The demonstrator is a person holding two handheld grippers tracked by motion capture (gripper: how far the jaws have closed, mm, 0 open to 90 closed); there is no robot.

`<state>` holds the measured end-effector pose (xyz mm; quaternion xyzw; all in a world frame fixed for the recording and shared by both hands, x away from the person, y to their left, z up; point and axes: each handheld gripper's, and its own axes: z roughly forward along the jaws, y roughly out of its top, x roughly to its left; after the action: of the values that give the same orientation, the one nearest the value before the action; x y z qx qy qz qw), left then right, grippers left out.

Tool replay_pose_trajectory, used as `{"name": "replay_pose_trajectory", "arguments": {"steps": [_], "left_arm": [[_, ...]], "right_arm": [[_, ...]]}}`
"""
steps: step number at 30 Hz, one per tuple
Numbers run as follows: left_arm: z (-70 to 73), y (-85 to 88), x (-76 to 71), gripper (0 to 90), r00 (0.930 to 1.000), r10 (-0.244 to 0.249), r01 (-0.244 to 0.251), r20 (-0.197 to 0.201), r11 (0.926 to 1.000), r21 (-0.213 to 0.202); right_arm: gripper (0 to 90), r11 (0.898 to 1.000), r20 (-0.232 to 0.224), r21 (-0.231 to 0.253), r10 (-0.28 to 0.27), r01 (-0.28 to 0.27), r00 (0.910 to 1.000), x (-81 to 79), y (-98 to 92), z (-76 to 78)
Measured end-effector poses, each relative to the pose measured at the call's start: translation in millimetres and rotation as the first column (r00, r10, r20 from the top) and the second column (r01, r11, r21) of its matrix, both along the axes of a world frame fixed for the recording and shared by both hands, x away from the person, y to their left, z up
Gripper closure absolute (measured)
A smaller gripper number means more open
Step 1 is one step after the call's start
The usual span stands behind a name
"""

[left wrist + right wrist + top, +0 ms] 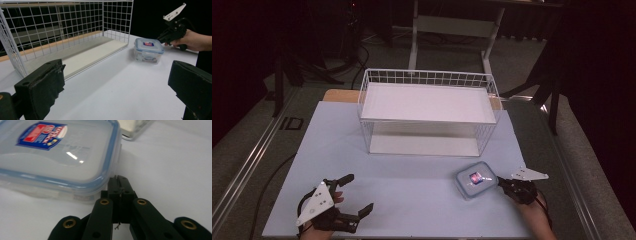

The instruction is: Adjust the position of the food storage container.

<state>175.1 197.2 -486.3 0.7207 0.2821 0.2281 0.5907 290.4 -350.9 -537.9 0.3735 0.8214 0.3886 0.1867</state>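
A clear plastic container [476, 179] with a blue-rimmed lid and a red and blue label stands on the pale table [412, 210], in front of the right end of a white wire basket [427, 76]. My right gripper [501, 182] is shut with nothing between its jaws. In the right gripper view its tips [119, 184] sit right beside the near corner of the container [57, 152], just below the lid's rim; whether they touch it I cannot tell. At the front left of the table my left gripper [360, 192] is open and holds nothing. It faces the basket [62, 25] and the container [148, 50].
The wire basket has a white board across its top and another on its bottom, and it lies open toward me. In the left gripper view a hand holds the right gripper [162, 37] by the container. Dark floor, cables and table legs surround the table.
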Motion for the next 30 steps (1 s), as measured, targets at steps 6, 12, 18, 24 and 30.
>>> {"name": "replay_pose_trajectory", "arguments": {"steps": [6,12,18,24,30], "left_arm": [[-0.9,-0.9,1.1,1.5,1.0,-0.003,0.003,-0.003,1.0,-0.001],[-1.0,-1.9,1.1,1.5,1.0,-0.007,0.007,-0.004,1.0,0.004],[-1.5,-1.8,1.2,1.5,1.0,-0.006,0.006,-0.008,1.0,0.004],[-2.2,-3.3,1.6,1.5,0.9999,-0.01,0.01,-0.012,0.9999,0.012],[-2.9,-4.5,1.8,1.5,0.9998,-0.011,0.011,-0.014,0.9998,0.015]], "right_arm": [[90.0,0.996,-0.013,-0.004,0.091,-0.091,0.9957,0.2,20.7,1.6],[90.0,0.988,-0.033,0.001,0.153,-0.154,0.9876,0.4,39.4,5.1],[90.0,0.975,-0.043,0.002,0.222,-0.222,0.974,-3.6,59.9,5.0],[90.0,0.964,-0.048,0.005,0.265,-0.266,0.9629,-7.2,74.0,4.8],[90.0,0.948,-0.052,0.007,0.317,-0.318,0.9469,-10.5,92.3,6.7]]}}
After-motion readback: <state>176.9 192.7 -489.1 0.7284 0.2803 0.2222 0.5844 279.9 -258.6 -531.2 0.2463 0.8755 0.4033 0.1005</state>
